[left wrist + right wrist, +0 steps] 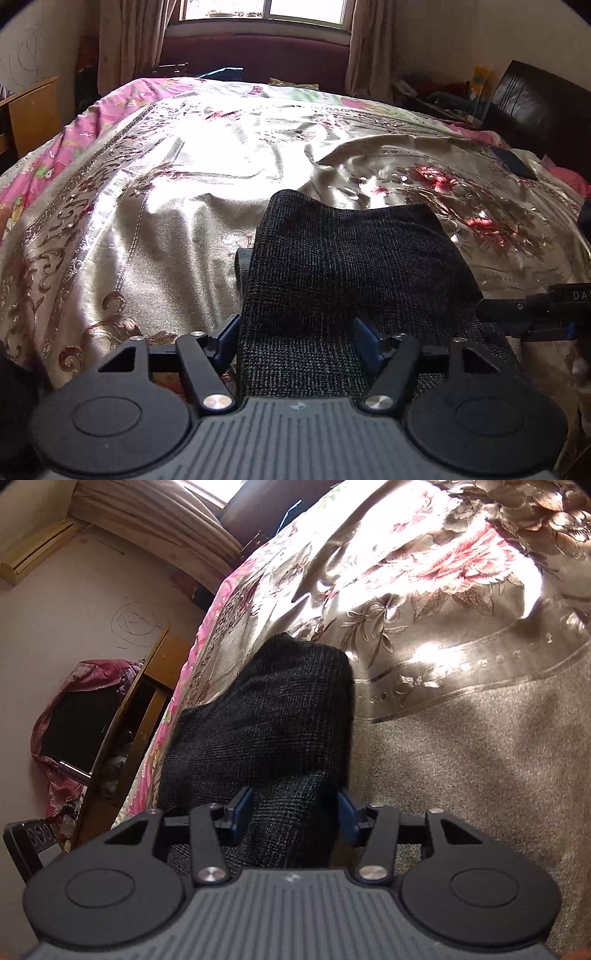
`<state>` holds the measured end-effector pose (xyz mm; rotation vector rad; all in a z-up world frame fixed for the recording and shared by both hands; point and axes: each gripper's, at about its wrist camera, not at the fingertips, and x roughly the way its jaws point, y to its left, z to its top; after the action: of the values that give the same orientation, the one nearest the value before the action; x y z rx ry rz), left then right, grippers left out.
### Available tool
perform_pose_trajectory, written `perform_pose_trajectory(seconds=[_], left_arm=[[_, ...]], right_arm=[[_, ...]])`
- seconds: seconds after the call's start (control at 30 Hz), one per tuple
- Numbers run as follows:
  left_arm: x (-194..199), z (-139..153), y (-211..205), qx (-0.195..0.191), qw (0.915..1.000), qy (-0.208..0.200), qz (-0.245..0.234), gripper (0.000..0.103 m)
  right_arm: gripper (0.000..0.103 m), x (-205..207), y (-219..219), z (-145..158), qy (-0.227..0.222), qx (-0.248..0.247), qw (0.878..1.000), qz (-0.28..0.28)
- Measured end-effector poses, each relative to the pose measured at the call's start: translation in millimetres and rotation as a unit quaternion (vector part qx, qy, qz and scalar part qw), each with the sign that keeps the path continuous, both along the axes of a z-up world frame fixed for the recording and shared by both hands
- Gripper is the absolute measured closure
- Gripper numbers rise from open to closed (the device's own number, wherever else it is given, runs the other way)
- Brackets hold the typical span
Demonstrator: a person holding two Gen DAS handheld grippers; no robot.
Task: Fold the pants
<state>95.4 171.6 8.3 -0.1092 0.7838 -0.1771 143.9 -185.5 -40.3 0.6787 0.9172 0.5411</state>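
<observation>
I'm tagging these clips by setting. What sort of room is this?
Most likely a home bedroom: a bed under a floral satin bedspread, a curtained window behind it, and a dark headboard at one side.

Black linkage arms, blue jaws, silver screws [217, 400]

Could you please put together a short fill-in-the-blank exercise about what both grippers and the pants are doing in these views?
1. The left gripper has its blue fingers on either side of the dark ____.
2. The pants lie on a bedspread patterned with ____.
3. In the left wrist view, the right gripper enters from the ____ edge.
4. Behind the bed, curtains frame a ____.

Missing words: pants; flowers; right; window
</observation>
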Motion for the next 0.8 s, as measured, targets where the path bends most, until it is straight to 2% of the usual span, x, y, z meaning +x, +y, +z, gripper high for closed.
perform_pose_trajectory(seconds=[0.1,0.17,0.27,0.33,0.4,0.47,0.6,0.7,0.8], left_arm=[[5.6,-11.9,11.4,-0.036,0.9992,0.013,0.013,0.010],[7.4,-17.6,19.2,-0.068,0.9972,0.025,0.021,0.010],[6.4,-21.9,12.2,-0.081,0.9960,0.033,0.017,0.011],[2.6,-20.5,0.1,-0.057,0.9978,0.030,0.018,0.011],[0.1,-15.8,-5.2,-0.053,0.9978,0.034,0.021,0.012],[-3.2,-12.6,-12.8,-0.058,0.9974,0.041,0.014,0.013],[-13.2,-7.0,-53.3,-0.031,0.9974,0.048,-0.045,0.013],[-13.7,-3.3,-85.0,-0.019,0.9942,0.050,-0.094,0.013],[-8.4,-4.2,-113.0,-0.008,0.9912,0.050,-0.123,0.013]], right_arm=[[0.052,2.2,4.6,0.0,-0.001,-0.001,1.000,0.017],[0.052,3.2,8.2,-4.3,0.009,0.009,1.000,0.017],[0.057,5.2,14.7,-5.1,0.012,0.007,1.000,0.017],[0.071,7.2,10.7,-5.8,0.022,0.013,1.000,0.012],[0.077,8.9,-1.2,-6.9,0.033,0.039,0.999,0.006],[0.078,6.6,-15.5,-1.9,0.033,0.043,0.999,-0.004],[0.079,-1.7,-45.0,11.1,0.020,0.016,0.999,-0.036],[0.079,-9.5,-70.5,16.2,0.015,-0.004,0.997,-0.074],[0.079,-21.2,-94.2,13.8,0.020,-0.007,0.994,-0.103]])
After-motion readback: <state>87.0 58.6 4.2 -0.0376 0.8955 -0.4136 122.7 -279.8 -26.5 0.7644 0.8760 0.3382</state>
